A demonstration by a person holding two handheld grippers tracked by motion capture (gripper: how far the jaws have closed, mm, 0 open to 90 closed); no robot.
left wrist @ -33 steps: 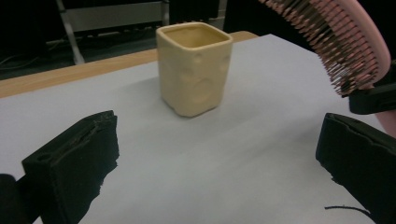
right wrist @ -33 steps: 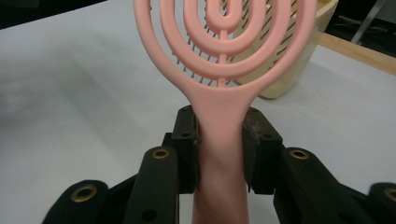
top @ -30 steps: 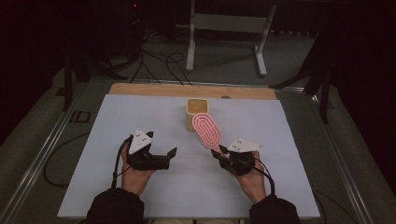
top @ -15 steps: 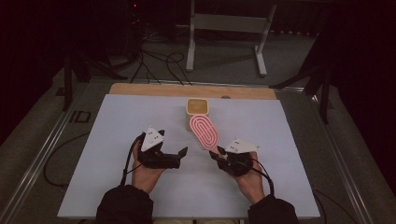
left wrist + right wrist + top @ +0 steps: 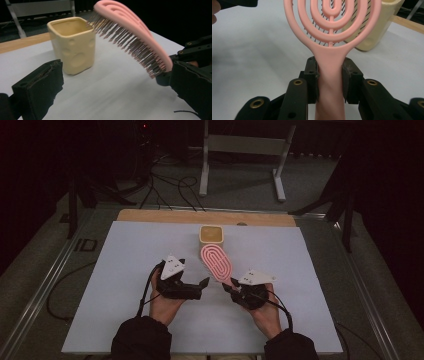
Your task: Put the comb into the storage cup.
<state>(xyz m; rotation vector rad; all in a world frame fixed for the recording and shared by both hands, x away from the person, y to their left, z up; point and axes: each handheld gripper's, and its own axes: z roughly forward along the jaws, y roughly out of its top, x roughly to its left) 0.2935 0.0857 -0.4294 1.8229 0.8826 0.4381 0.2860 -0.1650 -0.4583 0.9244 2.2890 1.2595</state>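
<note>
The left tool [image 5: 204, 283] hangs with its jaws spread wide and nothing between them, just left of the pink hairbrush [image 5: 216, 262]. The right tool [image 5: 228, 285] clamps the brush's handle, its head raised off the tabletop [image 5: 125, 270], the yellow cup [image 5: 211, 234] just beyond.

Since a second ago, left gripper [image 5: 204, 282] shifted from the lower left of the high view toward the centre, now close beside the handle end of the pink brush [image 5: 216, 261]. Right gripper [image 5: 229, 286] eased slightly lower and rightward. Brush swung from a slant toward the upper left into a more upright line, head drawn a little away from the yellow cup [image 5: 211, 234].
</note>
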